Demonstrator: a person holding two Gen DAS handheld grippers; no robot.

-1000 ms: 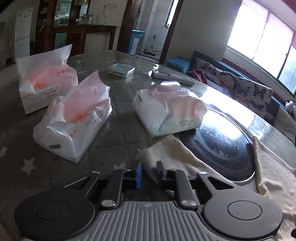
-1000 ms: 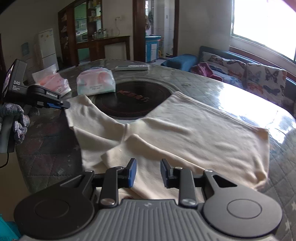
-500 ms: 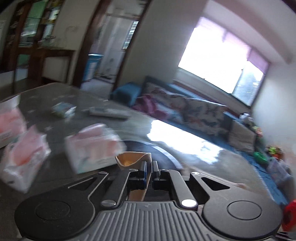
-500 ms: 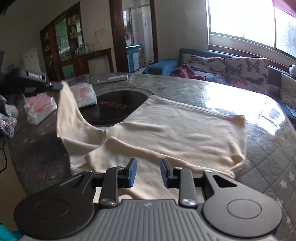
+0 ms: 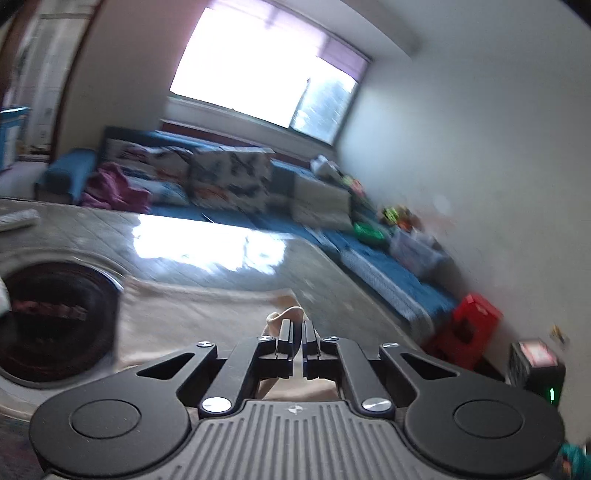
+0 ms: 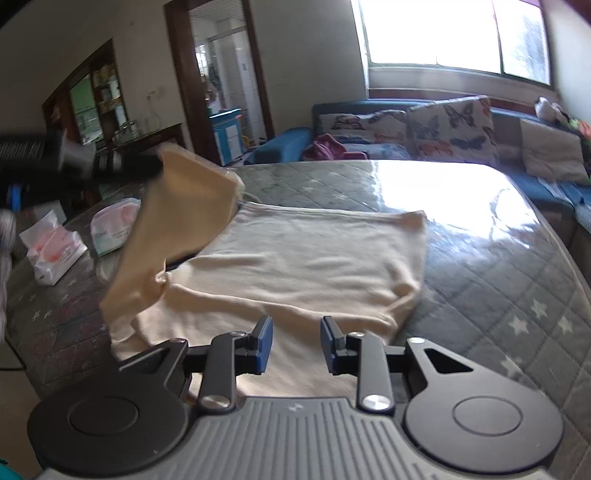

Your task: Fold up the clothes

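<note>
Currently: left gripper (image 5: 298, 334) clamped on cream garment (image 6: 295, 258) sleeve, lifted off the tabletop (image 6: 498, 258).
Right gripper (image 6: 296, 345) jaws wide, empty, over the garment's near edge.

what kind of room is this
Most likely a home living or dining room: a sofa with butterfly-print cushions under a big window, and a quilted table holding a cream garment.

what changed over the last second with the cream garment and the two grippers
The left gripper closed on the cream garment's sleeve, lifted it off the table and swung it over toward the garment's body. The right gripper stayed open, low over the near hem; the tissue packs did not move.
</note>
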